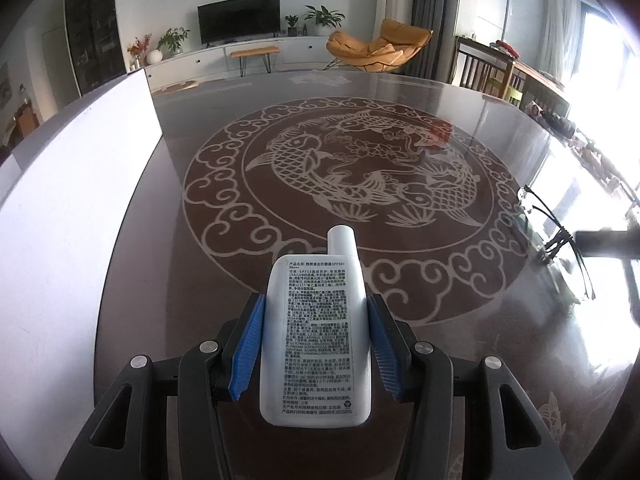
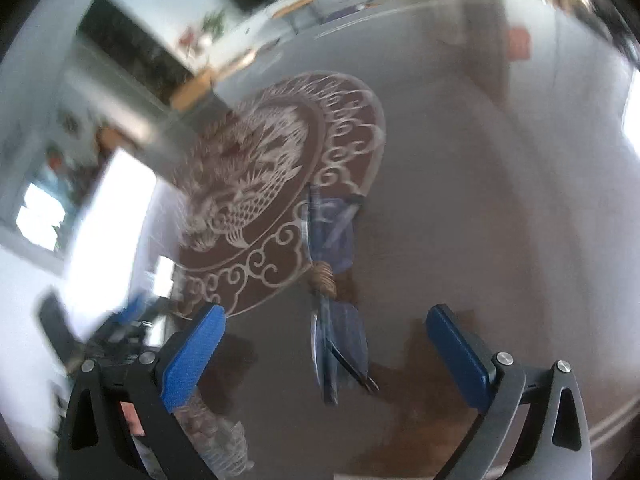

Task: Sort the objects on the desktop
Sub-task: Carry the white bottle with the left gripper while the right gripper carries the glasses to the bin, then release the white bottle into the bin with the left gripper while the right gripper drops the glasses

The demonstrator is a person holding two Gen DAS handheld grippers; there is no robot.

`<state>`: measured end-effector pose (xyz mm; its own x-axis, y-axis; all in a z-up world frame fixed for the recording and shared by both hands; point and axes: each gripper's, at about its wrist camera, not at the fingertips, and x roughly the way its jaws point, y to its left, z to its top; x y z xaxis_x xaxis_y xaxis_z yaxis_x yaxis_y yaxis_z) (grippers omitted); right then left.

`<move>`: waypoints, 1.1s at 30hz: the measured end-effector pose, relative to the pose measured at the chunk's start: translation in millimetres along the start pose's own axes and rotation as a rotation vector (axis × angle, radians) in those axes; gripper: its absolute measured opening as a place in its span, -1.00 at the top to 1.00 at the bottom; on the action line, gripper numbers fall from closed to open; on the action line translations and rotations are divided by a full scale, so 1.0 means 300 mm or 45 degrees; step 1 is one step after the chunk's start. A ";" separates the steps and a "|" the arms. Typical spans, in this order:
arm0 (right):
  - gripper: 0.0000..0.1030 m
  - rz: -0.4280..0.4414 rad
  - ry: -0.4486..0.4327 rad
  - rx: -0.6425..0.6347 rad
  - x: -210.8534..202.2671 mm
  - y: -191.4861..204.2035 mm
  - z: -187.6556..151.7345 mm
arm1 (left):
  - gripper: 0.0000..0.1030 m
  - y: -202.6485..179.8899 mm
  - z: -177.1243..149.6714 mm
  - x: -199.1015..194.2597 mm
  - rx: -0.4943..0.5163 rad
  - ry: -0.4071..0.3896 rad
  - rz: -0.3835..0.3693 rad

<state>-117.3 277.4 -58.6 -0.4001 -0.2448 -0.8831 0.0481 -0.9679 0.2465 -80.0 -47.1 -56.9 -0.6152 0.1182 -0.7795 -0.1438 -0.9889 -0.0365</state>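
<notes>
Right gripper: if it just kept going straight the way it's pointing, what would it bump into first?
Probably the folded glasses, which lie on the table between the open right gripper fingers' line. The picture is blurred, so depth is uncertain.

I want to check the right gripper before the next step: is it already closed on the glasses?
No, the right gripper is wide open, and the glasses lie on the table between its blue pads, touching neither.

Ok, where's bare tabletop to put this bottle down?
The white bottle sits in the left hand-held gripper. Bare room lies ahead on the fish medallion, between the white box on the left and the glasses on the right. It is crowded by the glasses, where the open right hand-held gripper hovers.
</notes>
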 end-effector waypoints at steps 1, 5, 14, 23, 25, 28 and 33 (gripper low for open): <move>-0.15 -0.088 0.019 -0.091 0.028 0.037 0.000 | 0.01 0.009 -0.005 -0.007 -0.019 0.001 -0.019; 0.78 -0.241 -0.008 -0.341 0.038 0.113 -0.022 | 0.01 0.037 -0.028 -0.033 -0.080 -0.013 -0.068; 0.78 0.007 -0.162 -0.328 -0.181 0.295 0.021 | 0.01 0.097 0.027 -0.302 -0.221 -0.184 -0.255; 0.78 0.479 -0.199 -0.629 -0.241 1.012 0.053 | 0.01 0.529 0.048 -0.656 -0.368 -0.320 0.018; 0.78 0.553 -0.183 -0.718 -0.204 1.184 0.030 | 0.01 0.655 0.010 -0.666 -0.433 -0.284 0.144; 0.78 0.604 -0.110 -0.788 -0.098 1.361 -0.004 | 0.01 0.836 -0.066 -0.627 -0.569 -0.165 0.230; 0.76 0.595 0.007 -0.828 0.073 1.486 -0.052 | -0.01 0.970 -0.158 -0.571 -0.736 -0.020 0.223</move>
<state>-90.3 -160.4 25.7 -0.2023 -0.6315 -0.7485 0.7342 -0.6036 0.3109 20.4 -359.5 36.3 -0.6038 -0.0543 -0.7953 0.4029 -0.8817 -0.2457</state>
